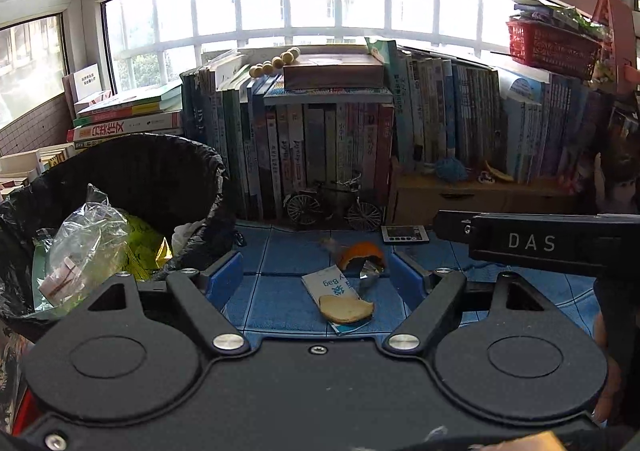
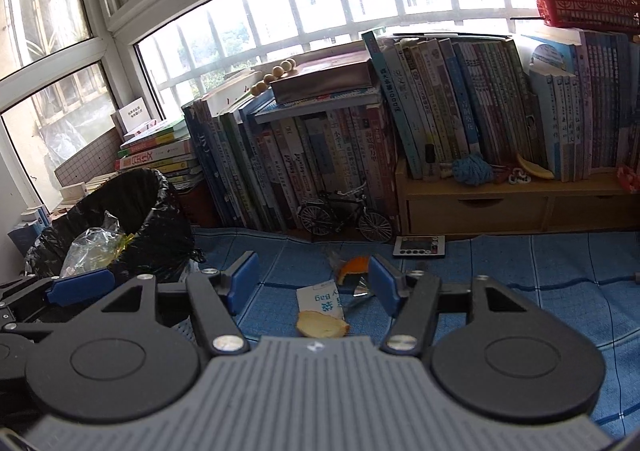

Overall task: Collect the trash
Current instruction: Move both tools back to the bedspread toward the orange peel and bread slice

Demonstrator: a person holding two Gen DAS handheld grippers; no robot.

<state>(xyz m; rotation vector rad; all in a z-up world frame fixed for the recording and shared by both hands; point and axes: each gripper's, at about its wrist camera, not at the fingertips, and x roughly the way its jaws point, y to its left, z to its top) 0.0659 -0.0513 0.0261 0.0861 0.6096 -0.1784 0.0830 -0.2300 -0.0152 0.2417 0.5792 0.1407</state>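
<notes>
Trash scraps stacked close: risk of a partial grab

Trash lies right of the black-lined bin (image 1: 132, 171) on the blue bench mat (image 1: 280, 303): tan bread crust (image 1: 346, 309) on a white paper packet (image 1: 332, 285), curled orange peel (image 1: 362, 253) behind. Both the left claw (image 1: 318, 277) and right claw (image 2: 312, 281) are spread apart and empty. Pinching the crust could crumble it or drag the packet.

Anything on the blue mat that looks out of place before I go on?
Yes. A small litter pile lies mid-mat: a bitten bread slice on a white paper bag, orange peel and crumpled foil just behind. The black-lined bin stands left, already holding wrappers. Both jaws are open and empty.
</notes>
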